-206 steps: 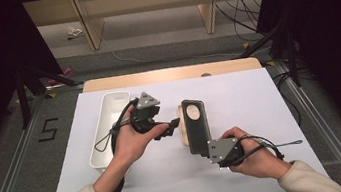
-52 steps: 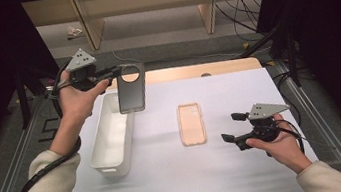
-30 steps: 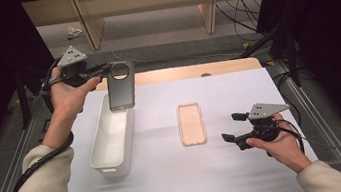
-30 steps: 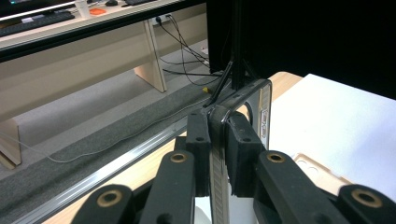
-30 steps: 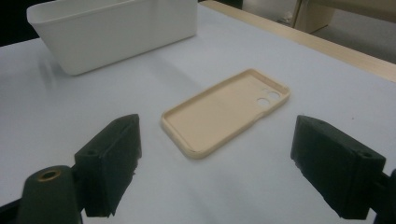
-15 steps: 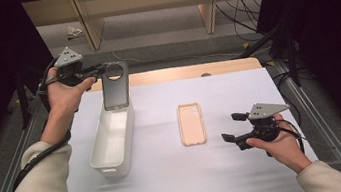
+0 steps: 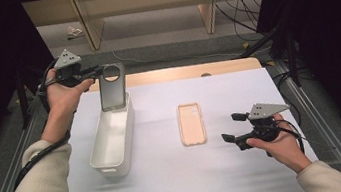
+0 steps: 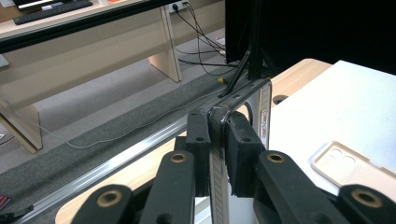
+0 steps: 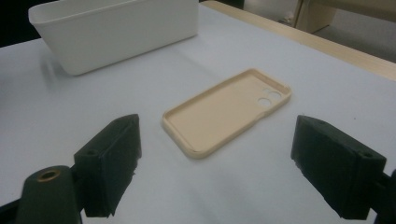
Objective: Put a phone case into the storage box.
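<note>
High view: the left tool [image 7: 88,73] pinches the grey phone case [image 7: 112,87] upright over the far end of the white bin [image 7: 112,140]; best to lower it straight, clear of the rim.

Left gripper view: pads clamp the case's edge (firmly, it seems).

Right gripper view: the right tool [image 9: 233,163] gapes empty, the beige case [image 9: 227,110] flat on the desk [image 9: 70,107] just beyond.

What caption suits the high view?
Left gripper holds a dark phone case above the white bin.
</note>
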A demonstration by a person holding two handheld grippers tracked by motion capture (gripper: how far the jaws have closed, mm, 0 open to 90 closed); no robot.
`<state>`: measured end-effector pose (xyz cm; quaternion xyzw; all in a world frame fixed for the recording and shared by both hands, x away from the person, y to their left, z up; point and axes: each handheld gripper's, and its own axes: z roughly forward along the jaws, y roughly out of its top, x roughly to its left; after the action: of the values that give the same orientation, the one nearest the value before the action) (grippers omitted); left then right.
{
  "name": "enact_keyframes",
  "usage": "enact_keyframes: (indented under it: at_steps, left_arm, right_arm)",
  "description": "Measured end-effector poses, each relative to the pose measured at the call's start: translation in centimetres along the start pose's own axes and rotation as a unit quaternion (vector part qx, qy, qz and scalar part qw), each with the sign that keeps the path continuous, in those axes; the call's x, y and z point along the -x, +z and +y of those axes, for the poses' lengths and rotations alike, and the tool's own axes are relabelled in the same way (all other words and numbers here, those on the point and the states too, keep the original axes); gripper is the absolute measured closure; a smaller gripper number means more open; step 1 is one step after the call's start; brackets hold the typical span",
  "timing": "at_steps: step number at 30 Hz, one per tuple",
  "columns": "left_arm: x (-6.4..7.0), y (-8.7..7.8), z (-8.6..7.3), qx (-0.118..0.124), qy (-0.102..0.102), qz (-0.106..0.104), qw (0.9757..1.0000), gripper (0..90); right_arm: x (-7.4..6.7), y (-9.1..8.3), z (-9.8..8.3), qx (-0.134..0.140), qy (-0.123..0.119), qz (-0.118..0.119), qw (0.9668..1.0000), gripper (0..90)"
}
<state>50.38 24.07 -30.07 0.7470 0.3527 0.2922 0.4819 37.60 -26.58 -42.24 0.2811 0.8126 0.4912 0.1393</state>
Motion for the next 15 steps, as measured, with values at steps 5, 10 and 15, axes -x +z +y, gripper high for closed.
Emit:
enact_keyframes:
  at_steps: [5, 10, 15]
  left_arm:
    - [-0.24, 0.12, -0.25, -0.001, -0.001, 0.004, 1.0000, 80.3]
    - [-0.48, 0.36, -0.42, -0.005, 0.002, 0.005, 1.0000, 80.3]
    - [-0.72, 0.64, -0.56, -0.005, 0.002, 0.007, 1.0000, 80.3]
  right_arm:
    - [0.04, -0.04, -0.02, -0.001, 0.001, 0.000, 1.0000, 16.8]
    - [0.05, -0.04, -0.02, -0.001, 0.000, 0.000, 1.0000, 16.8]
    - [0.09, 0.00, -0.05, 0.000, 0.002, 0.000, 1.0000, 16.9]
